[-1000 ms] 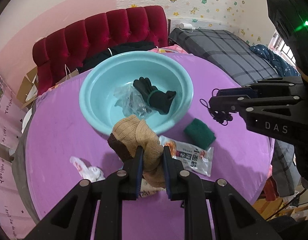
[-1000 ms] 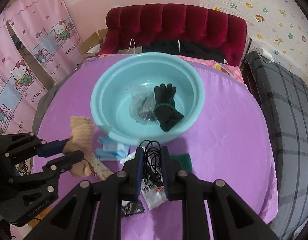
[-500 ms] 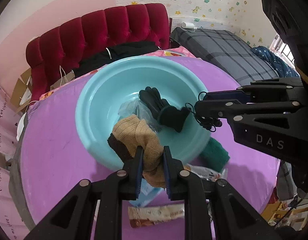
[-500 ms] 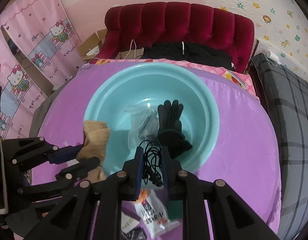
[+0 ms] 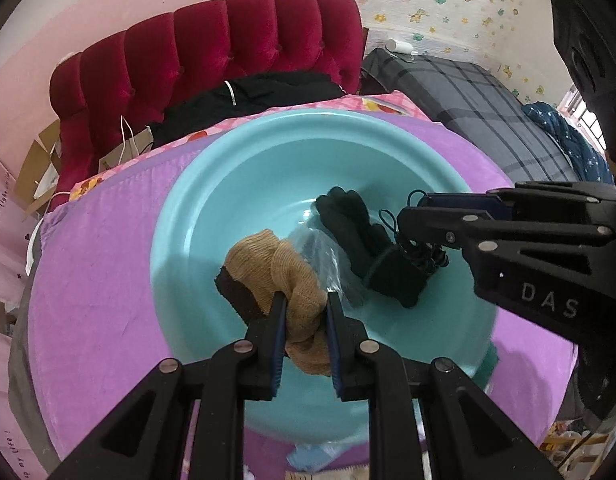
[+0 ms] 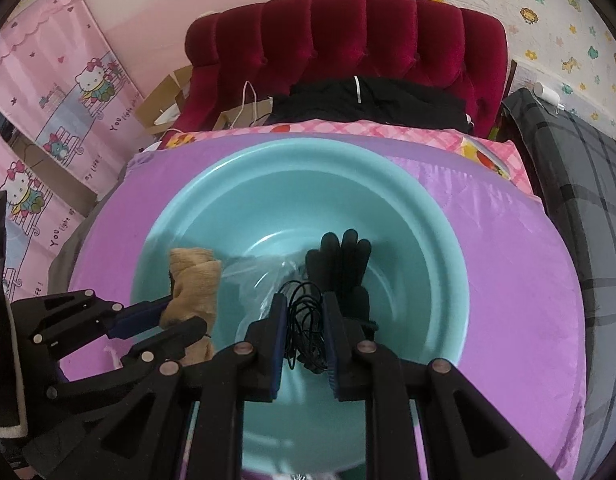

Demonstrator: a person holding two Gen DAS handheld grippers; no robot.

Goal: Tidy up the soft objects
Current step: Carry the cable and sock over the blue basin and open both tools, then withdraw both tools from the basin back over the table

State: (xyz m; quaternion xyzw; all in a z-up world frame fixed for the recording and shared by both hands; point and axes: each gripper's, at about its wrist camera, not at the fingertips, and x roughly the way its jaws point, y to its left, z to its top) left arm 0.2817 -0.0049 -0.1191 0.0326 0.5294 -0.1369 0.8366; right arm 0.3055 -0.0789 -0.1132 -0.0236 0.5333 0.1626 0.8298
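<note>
Clamping tan sock (image 5: 296, 284), left gripper (image 5: 304, 300); right gripper (image 6: 304, 304) pinching, apparently, black cord (image 6: 306, 320).

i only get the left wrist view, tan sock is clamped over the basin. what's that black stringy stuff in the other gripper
Observer: In the right wrist view it's a bundle of thin black cord, hanging between the right gripper jaws, which are shut on it.
Operator: anything on my far left i'm missing
Observer: Pink cartoon-cat curtains hang left of the red headboard; your view only catches their edge.
Operator: how does the black glove lie from that side
Observer: The black glove lies in the teal basin with its fingers pointing toward the headboard, just beyond the right gripper's tips.
</note>
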